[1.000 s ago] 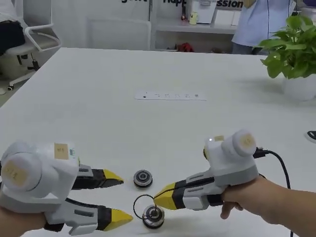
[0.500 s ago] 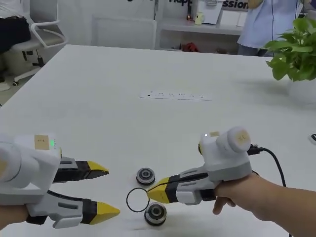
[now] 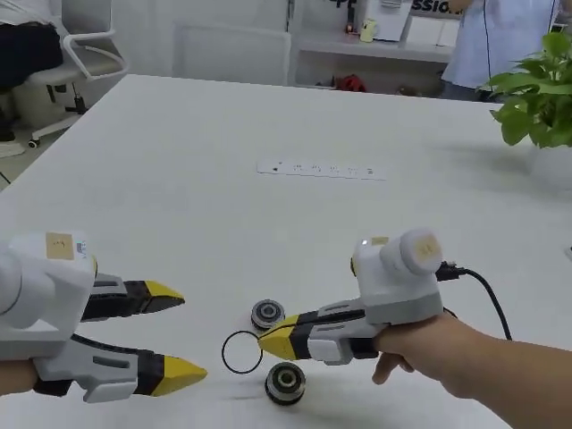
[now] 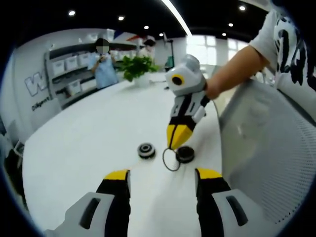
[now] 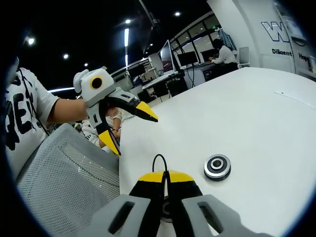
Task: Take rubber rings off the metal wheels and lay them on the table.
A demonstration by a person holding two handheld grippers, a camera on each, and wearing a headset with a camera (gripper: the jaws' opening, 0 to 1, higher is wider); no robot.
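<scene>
- Right gripper [image 3: 264,342], jaws closed, pinches one ring [image 3: 223,352] just beside the near wheel [image 3: 285,382]; not yet released onto the desk [image 3: 268,223].
- Left gripper [image 3: 189,332]: wide open, empty.
- Far wheel [image 3: 267,314] likely carries its ring; removal outstanding.

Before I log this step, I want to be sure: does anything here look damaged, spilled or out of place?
Nothing looks damaged or spilled. The only loose item is the black rubber ring, pinched in the shut right gripper beside the two metal wheels, which lie flat on the table. The left gripper is open.
</scene>
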